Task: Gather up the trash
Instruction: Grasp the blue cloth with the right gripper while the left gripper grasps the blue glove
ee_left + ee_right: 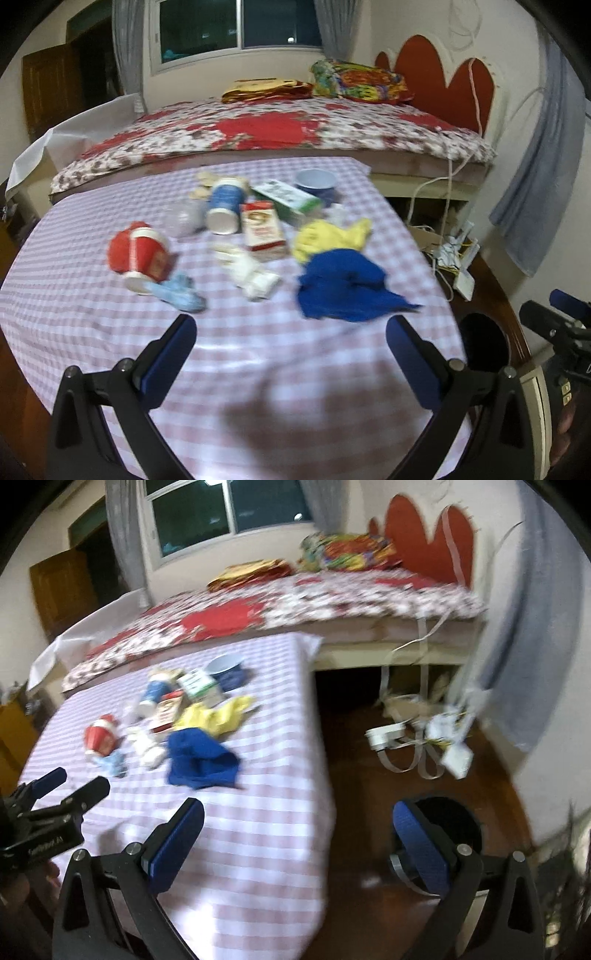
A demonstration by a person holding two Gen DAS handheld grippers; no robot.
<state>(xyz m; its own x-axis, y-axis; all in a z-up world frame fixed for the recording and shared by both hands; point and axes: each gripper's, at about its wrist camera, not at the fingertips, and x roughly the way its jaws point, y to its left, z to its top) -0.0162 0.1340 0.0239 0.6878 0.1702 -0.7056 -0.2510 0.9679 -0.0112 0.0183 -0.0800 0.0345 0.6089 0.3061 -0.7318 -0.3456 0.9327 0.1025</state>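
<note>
Both the left tongs [291, 332] and right tongs [298, 819] hung spread and empty, the trash pile around the red cup [142, 254] well ahead on the checked surface [258, 354], where a hasty reach risked snagging the blue cloth [347, 284] instead.

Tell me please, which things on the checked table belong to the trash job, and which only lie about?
Likely trash:
red paper cup
blue paper cup
red and white carton
green carton
crumpled white glove

Probably only lying about:
blue cloth
yellow cloth
blue bowl
</note>
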